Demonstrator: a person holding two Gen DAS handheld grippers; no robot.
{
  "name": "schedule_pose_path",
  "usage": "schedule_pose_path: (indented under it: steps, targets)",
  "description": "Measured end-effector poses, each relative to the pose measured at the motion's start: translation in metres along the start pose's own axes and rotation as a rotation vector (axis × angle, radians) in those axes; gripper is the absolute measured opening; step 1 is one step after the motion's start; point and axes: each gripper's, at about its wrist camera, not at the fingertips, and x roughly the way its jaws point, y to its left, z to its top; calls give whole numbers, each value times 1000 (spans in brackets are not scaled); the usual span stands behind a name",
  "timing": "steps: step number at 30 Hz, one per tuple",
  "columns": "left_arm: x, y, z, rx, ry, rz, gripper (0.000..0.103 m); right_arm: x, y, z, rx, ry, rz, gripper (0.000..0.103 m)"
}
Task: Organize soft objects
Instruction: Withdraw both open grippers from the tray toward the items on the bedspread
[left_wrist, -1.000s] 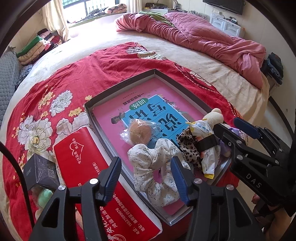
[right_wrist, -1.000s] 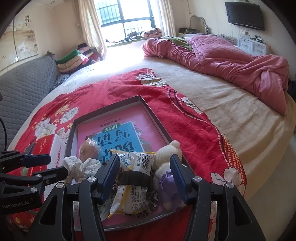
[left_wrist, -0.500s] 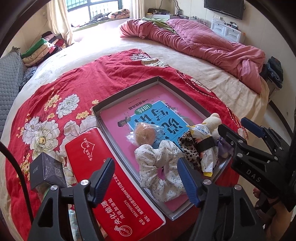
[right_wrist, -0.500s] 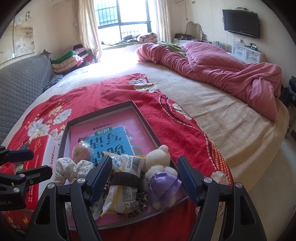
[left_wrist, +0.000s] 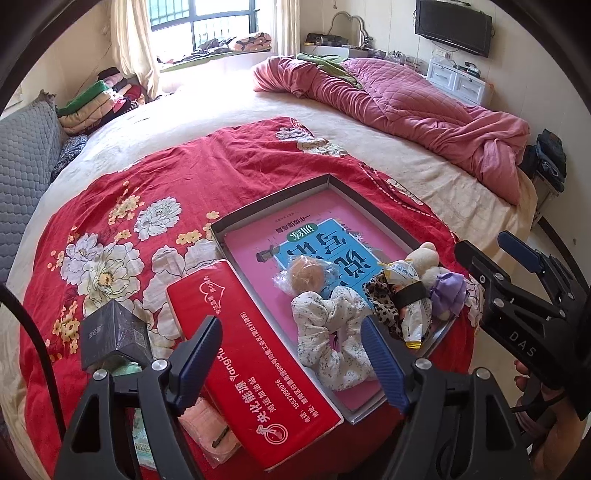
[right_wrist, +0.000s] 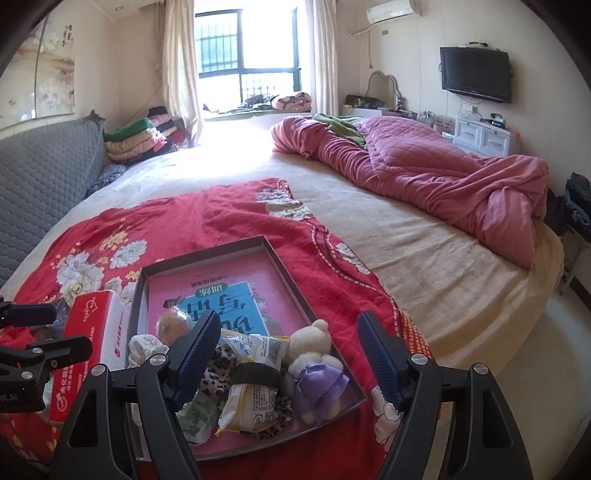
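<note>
The soft things sit in a pile at the near end of the tray (right_wrist: 288, 275): a white scrunchie (left_wrist: 332, 332), a snack bag (right_wrist: 251, 391) and a little teddy (right_wrist: 310, 347) with a purple bow. Both the left hand-held gripper (left_wrist: 291, 362) and the right hand-held gripper (right_wrist: 291, 354) are wide apart and hold nothing. The tray sits close to the bed's edge, so a bump could tip it off. A grab could catch two things at once. The tray lies on a red flowery blanket (left_wrist: 147, 192) on a big bed, with a pink quilt (right_wrist: 424, 173) behind, a window and a TV.
</note>
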Motion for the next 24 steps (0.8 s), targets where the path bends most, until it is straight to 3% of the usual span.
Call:
schedule_pose_path:
  steps: [15,24]
  targets:
    - [-31,28,-10,-33,-33,14,79,-40,34,18,-86,-101,41,78]
    - [-47,46,-20,-57,-47,28,79,-54,61,22,-147,-109,82,78]
